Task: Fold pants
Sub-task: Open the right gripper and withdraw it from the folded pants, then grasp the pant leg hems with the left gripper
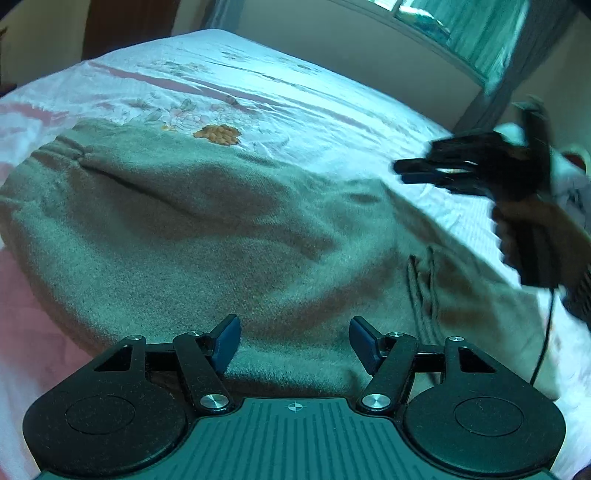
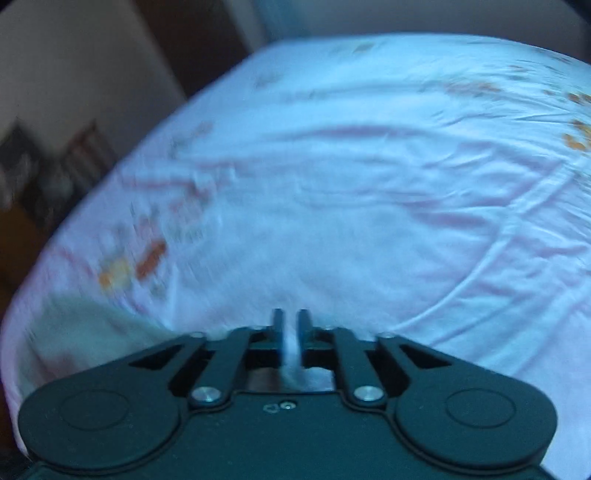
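The left gripper (image 1: 294, 341), jaws apart, hovers over the pants (image 1: 207, 236) spread on the bed (image 1: 295, 99). The right gripper (image 2: 291, 325), nearly closed on nothing, points at bare sheet. Folding looks barely started; the folds remain.

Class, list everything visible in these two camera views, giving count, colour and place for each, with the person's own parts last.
pants: one, grey-brown, spread on the bed before the left gripper.
bed sheet: one, white-pink with orange flower prints, covering the bed.
curtain: one, greenish, top right behind the bed.
cable: one, black, hanging below the right gripper.
left gripper: one, black with blue pads, open above the pants.
right gripper: one, black, nearly closed, empty, over the sheet.
hand: one, holding the right gripper's handle, blurred.
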Action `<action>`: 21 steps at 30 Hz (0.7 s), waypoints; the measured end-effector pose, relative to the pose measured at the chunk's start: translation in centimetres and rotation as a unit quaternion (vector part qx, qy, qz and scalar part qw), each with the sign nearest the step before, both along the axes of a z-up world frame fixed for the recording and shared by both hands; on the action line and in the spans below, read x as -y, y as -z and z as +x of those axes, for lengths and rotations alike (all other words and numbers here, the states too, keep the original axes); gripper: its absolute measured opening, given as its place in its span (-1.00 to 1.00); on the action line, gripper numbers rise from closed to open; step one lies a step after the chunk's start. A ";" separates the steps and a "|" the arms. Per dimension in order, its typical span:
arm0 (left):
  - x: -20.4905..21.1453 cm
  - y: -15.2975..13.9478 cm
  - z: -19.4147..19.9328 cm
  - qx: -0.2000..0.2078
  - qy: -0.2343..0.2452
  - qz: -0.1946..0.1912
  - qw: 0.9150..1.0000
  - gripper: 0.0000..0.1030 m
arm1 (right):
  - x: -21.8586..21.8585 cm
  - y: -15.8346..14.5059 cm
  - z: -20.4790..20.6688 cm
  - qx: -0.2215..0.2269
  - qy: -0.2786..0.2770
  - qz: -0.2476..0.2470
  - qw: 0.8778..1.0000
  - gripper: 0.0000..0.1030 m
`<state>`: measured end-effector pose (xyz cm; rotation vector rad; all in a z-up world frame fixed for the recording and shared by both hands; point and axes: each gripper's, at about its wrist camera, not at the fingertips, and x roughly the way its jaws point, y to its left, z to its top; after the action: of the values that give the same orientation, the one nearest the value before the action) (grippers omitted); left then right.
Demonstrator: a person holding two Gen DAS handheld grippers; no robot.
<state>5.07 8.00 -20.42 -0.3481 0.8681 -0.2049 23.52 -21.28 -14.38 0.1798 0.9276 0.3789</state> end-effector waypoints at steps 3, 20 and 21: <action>-1.7 -0.8 -0.9 -0.001 -0.036 -0.027 0.999 0.27 | 0.6 -2.7 -3.2 0.011 -0.003 0.044 0.999 -0.68; -15.8 2.7 -2.2 -0.043 -0.273 -0.126 0.953 0.29 | -1.2 -0.5 -20.9 0.046 0.056 -0.040 0.997 -0.43; -15.8 3.2 -1.7 -0.044 -0.278 -0.139 0.950 0.29 | -1.1 -0.3 -21.0 0.042 0.059 -0.038 0.997 -0.43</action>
<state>3.34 23.82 -23.58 -0.8539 0.7963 0.2167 2.50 -20.16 -14.07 0.1475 0.8425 0.2389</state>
